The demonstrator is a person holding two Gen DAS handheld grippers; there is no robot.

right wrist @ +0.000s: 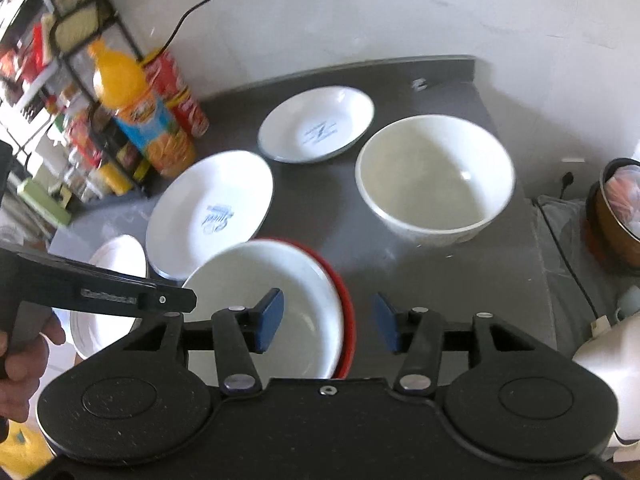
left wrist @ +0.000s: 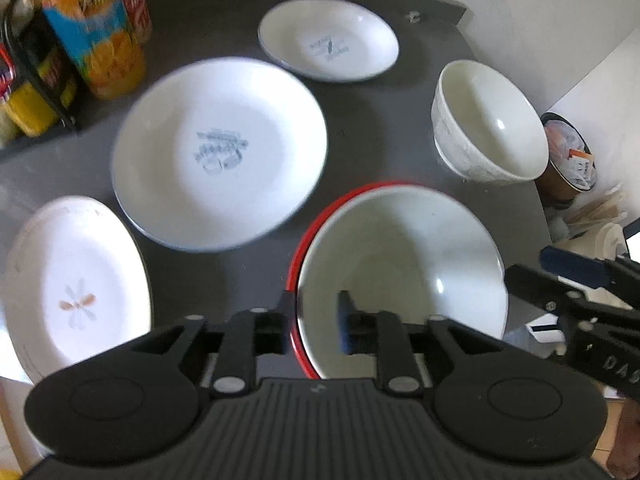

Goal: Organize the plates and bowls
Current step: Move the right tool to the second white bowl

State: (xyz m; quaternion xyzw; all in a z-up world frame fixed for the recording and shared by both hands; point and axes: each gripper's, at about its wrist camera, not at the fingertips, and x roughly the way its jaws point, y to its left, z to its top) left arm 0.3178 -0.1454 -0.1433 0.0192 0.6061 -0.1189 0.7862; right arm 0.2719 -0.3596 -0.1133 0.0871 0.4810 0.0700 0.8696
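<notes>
A grey counter [left wrist: 380, 136] carries the dishes to be sorted: three plates spread toward the left and far side, and bowls toward the right. Nearest the cameras a white bowl [left wrist: 400, 272] sits nested inside a red bowl [left wrist: 304, 240], whose rim shows as a crescent along one side only, so the inner bowl probably lies off-centre. The left tongs [left wrist: 314, 320] straddle the near-left rim of this pair, one finger outside the red wall and one inside the white bowl, parted with a visible gap and pinching nothing. The right tongs [right wrist: 328, 316] stand spread over the opposite rim, the red edge between the blue pads [right wrist: 270, 316] but touched by neither. Two grips on opposite rims suit a nested stack, which would tip if carried from one side; both sets parted suggests the stack rests on the counter on its own. A second white bowl [right wrist: 436, 184] stands apart at the right, a likely next addition to the stack. The large plate [left wrist: 220, 152], the small plate [left wrist: 328, 40] at the far edge and the flower plate [left wrist: 76, 280] at the left lie singly and unstacked, so the plate half of the task looks undone. A juice bottle [left wrist: 92, 28] and rack [left wrist: 36, 80] bound the left side.
</notes>
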